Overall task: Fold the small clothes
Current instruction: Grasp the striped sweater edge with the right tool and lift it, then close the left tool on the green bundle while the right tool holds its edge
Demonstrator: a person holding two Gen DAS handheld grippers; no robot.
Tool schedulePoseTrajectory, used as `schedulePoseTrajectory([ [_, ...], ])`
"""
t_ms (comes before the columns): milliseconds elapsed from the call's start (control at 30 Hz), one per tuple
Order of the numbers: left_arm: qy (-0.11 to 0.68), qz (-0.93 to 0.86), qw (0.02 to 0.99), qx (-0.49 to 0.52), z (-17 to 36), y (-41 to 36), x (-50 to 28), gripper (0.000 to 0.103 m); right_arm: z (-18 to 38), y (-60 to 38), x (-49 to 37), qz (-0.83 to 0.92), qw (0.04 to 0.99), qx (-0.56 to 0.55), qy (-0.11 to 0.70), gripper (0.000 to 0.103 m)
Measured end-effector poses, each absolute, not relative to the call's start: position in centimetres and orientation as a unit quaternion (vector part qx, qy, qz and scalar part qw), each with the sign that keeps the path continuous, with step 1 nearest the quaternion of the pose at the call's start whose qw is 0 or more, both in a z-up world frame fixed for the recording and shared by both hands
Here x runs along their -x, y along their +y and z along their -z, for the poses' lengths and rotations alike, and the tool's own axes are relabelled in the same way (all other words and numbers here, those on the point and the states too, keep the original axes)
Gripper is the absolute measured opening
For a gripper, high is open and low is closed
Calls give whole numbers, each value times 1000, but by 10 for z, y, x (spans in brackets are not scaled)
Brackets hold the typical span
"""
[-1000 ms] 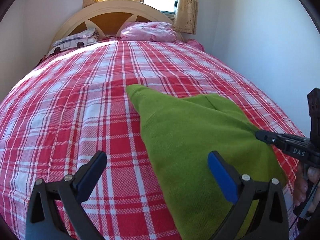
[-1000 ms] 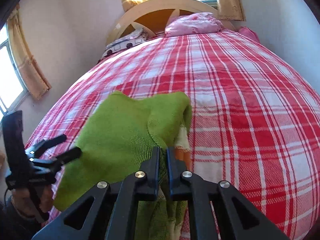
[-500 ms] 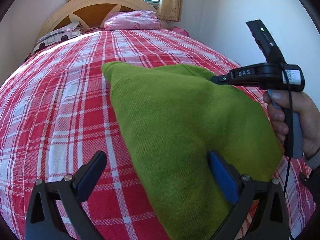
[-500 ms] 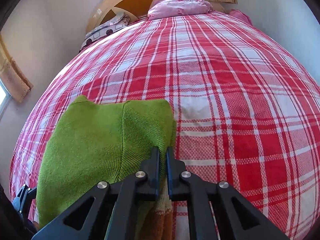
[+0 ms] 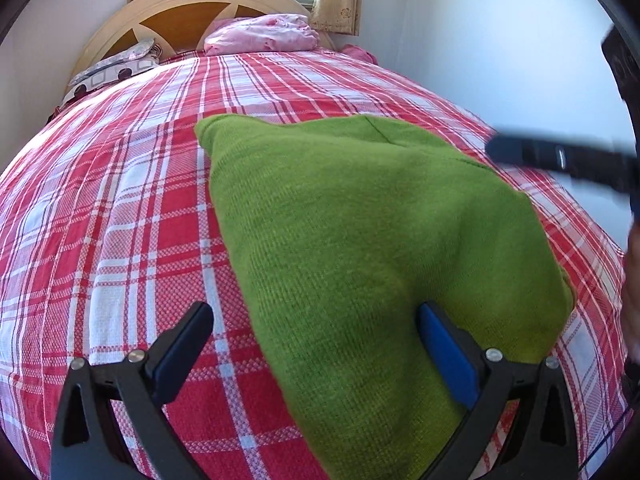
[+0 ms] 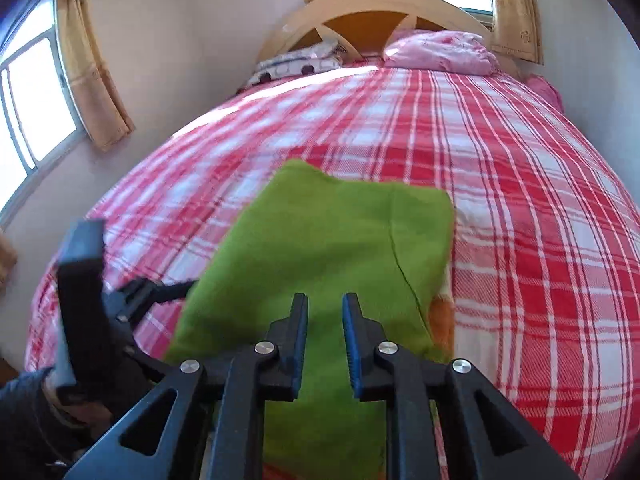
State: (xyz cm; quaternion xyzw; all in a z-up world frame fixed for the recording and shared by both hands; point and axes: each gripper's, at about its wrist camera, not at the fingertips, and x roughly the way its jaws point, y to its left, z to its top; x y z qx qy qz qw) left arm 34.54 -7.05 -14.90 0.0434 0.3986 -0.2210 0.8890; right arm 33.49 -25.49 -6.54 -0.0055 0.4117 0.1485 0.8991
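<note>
A green knitted garment (image 5: 360, 232) lies folded on the red plaid bedspread (image 5: 120, 208). It also shows in the right wrist view (image 6: 328, 248), with an orange edge (image 6: 442, 316) peeking out at its right side. My left gripper (image 5: 316, 316) is open wide, hovering over the garment's near left edge. My right gripper (image 6: 325, 312) has let go and its jaws stand slightly apart above the garment's near end. The left gripper appears blurred in the right wrist view (image 6: 160, 292); the right gripper appears blurred in the left wrist view (image 5: 496, 152).
A pink pillow (image 5: 260, 36) and a patterned pillow (image 5: 116, 68) lie at the wooden headboard (image 5: 188, 4). A white wall (image 5: 480, 40) runs along the bed's right side. Curtained windows (image 6: 36, 92) stand left and behind the bed.
My right gripper has opened and released the green garment, then pulled back. The garment now lies flat on the bed. My left gripper stays open.
</note>
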Motion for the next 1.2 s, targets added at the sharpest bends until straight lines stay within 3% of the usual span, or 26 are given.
schedulePoseTrajectory([
  [367, 407, 225, 884, -43, 151, -71, -345, 103, 104, -282, -325, -158, 891, -39, 423, 13],
  [533, 404, 225, 885, -50, 149, -72, -342, 103, 98, -297, -316, -184, 888, -86, 412, 16],
  [600, 400, 226, 887, -46, 148, -70, -342, 103, 91, -302, -314, -198, 886, -101, 406, 26],
  [667, 400, 230, 886, -39, 146, -68, -345, 103, 82, -310, -322, -227, 879, -131, 398, 56],
  [733, 406, 234, 883, -27, 146, -66, -350, 103, 72, -319, -333, -232, 882, -157, 380, 63],
  [867, 422, 242, 873, -11, 150, -63, -356, 103, 60, -346, -360, -225, 880, -232, 348, 67],
  [1067, 434, 251, 865, -1, 154, -64, -360, 103, 112, -351, -421, -167, 844, -232, 454, 70],
  [1200, 435, 258, 862, 0, 155, -65, -362, 103, 128, -354, -432, -191, 836, -261, 444, 70],
])
